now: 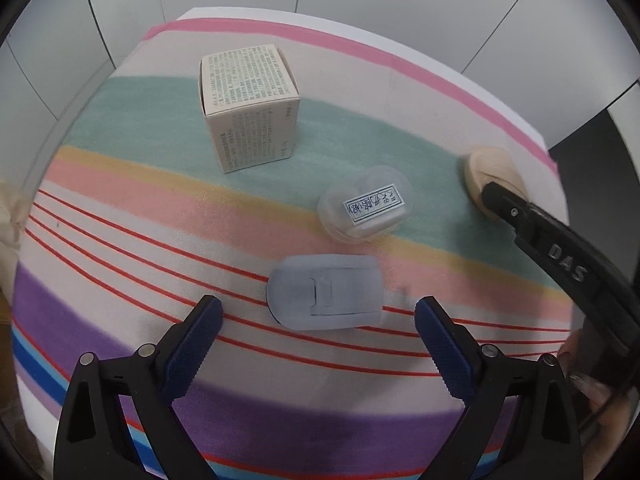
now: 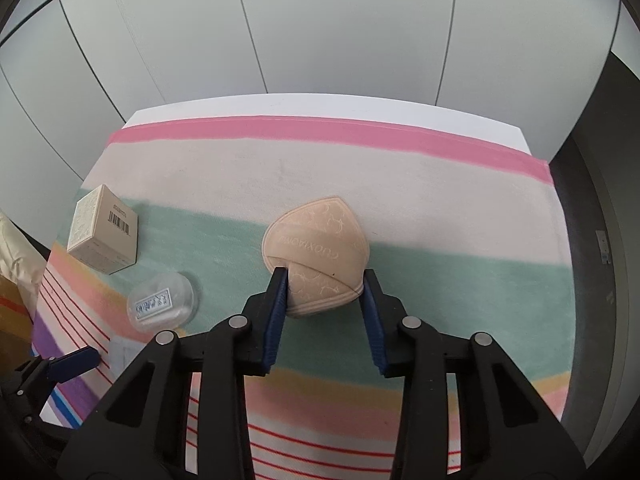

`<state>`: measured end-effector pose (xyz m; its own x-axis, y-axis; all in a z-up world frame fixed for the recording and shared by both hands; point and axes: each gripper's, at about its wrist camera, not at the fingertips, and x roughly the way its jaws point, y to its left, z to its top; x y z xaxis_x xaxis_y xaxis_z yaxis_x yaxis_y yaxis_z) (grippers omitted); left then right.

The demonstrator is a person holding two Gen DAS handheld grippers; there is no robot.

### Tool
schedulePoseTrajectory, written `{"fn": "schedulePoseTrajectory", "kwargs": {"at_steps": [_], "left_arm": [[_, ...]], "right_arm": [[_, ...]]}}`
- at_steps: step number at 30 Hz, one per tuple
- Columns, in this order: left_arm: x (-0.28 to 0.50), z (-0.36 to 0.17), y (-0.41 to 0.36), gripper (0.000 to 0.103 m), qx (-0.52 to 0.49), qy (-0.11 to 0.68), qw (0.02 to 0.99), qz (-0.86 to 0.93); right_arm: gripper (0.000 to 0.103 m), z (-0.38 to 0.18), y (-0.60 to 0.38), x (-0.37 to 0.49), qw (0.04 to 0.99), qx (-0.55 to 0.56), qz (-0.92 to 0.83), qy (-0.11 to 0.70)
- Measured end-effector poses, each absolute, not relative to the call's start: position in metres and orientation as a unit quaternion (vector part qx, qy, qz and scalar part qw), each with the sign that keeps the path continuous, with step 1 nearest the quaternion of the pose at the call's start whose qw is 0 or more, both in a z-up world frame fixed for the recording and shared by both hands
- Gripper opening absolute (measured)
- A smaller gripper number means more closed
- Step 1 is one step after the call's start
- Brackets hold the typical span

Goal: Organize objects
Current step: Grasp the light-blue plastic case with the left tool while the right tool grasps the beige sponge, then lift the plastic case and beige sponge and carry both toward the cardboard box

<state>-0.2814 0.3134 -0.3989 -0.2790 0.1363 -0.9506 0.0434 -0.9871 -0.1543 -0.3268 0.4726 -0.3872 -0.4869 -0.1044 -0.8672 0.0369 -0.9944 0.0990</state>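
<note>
Left wrist view: the left gripper (image 1: 318, 314) hangs with its jaws apart, low in the frame, just short of a flat grey case (image 1: 325, 297).

Right wrist view: the right gripper (image 2: 325, 285) straddles a beige puff (image 2: 314, 248) at centre frame, one pad touching, the other barely clear. Best close gently and evenly, since the puff looks soft.
</note>
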Motion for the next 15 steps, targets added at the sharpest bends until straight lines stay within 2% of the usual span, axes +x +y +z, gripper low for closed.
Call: {"fn": "schedulePoseTrajectory", "kwargs": {"at_steps": [1,4,5,6,9,10,12,14,15], "left_arm": [[-0.282,-0.399,0.315,0.093,-0.597,-0.069,0.021,0.799],[-0.281,-0.398,0.317,0.073,-0.579,-0.044,-0.021,0.814],[-0.281,-0.397,0.316,0.069,-0.574,-0.043,-0.028,0.817],[-0.281,-0.396,0.315,0.059,-0.569,-0.042,-0.034,0.821],[-0.281,-0.395,0.308,0.059,-0.567,-0.054,-0.03,0.821],[-0.282,-0.395,0.307,0.059,-0.568,-0.055,-0.029,0.821],[-0.282,-0.395,0.306,0.059,-0.568,-0.057,-0.025,0.821],[-0.282,-0.395,0.306,0.059,-0.566,-0.051,-0.028,0.822],[-0.282,-0.394,0.307,0.059,-0.564,-0.046,-0.031,0.824]], "right_arm": [[0.058,-0.387,0.476,-0.327,0.037,0.506,-0.861,-0.034],[0.087,-0.386,0.475,-0.329,0.029,0.501,-0.865,-0.018],[0.091,-0.384,0.473,-0.329,0.026,0.496,-0.868,-0.006],[0.092,-0.383,0.469,-0.33,0.021,0.491,-0.871,0.006],[0.092,-0.387,0.457,-0.339,0.023,0.496,-0.867,0.025],[0.083,-0.389,0.455,-0.34,0.029,0.502,-0.864,0.031],[0.057,-0.396,0.448,-0.343,0.009,0.514,-0.855,0.059],[0.051,-0.393,0.452,-0.34,0.01,0.511,-0.858,0.05],[0.042,-0.391,0.454,-0.339,0.002,0.51,-0.859,0.048]]}}
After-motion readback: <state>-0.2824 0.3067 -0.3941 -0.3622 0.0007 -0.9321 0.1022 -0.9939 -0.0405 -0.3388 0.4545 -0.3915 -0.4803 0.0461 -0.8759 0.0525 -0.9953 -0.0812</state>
